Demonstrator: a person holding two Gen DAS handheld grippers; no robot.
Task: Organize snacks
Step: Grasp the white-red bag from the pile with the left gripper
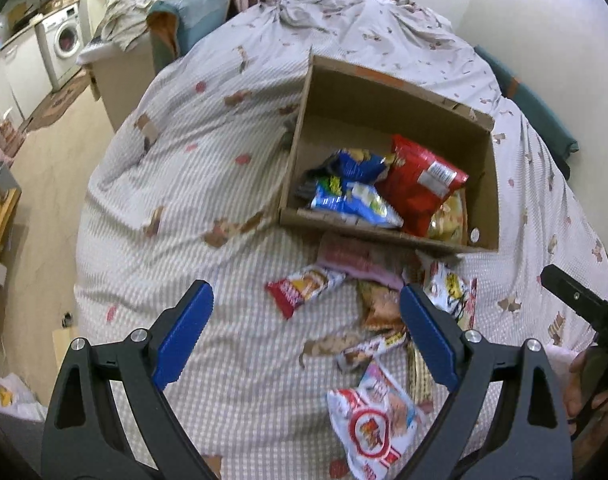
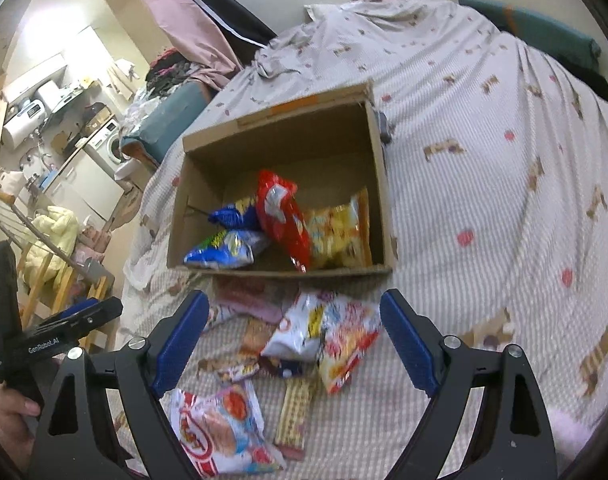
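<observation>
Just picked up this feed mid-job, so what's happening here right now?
A person is sorting snacks on a bed with two handheld grippers. The left gripper and right gripper are both open and empty, above loose packets on the bedspread. The cardboard box already holds a red bag, two blue bags and a yellow one. A red-and-white packet and several others lie outside it.
</observation>
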